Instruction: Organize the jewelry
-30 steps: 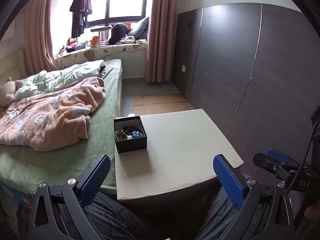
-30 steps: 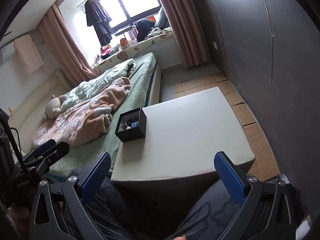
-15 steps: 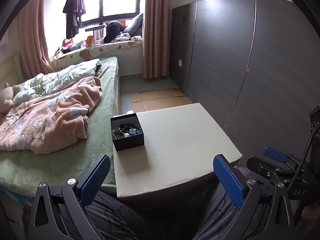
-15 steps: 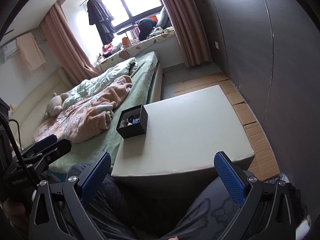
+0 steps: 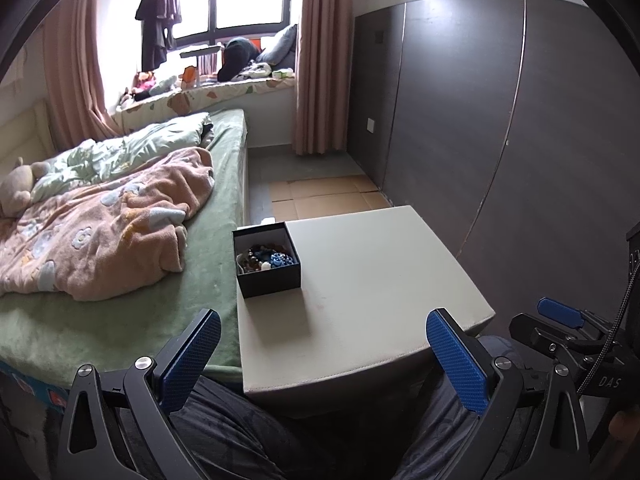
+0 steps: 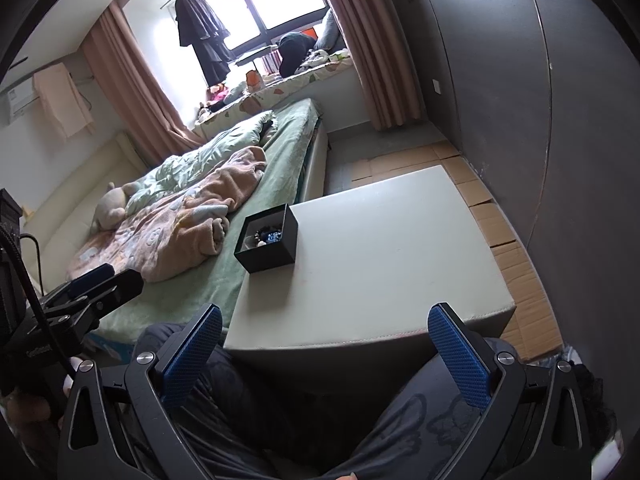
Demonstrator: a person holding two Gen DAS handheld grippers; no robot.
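Both grippers, left [image 5: 323, 354] and right [image 6: 325, 350], fingers spread wide, empty. Risk: small black open-topped jewelry box [image 5: 267, 263] sits at pale table [image 5: 372, 280] edge; nudge tips it bedward.

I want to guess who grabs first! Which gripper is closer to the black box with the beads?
Left, probably, though it's close. The left gripper hangs nearly straight behind the black box, fingers wide open. The right gripper sits farther to the right, also open and empty.

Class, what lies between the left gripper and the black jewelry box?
Only bare table top separates the left gripper from the jewelry box, seen in the left wrist view.
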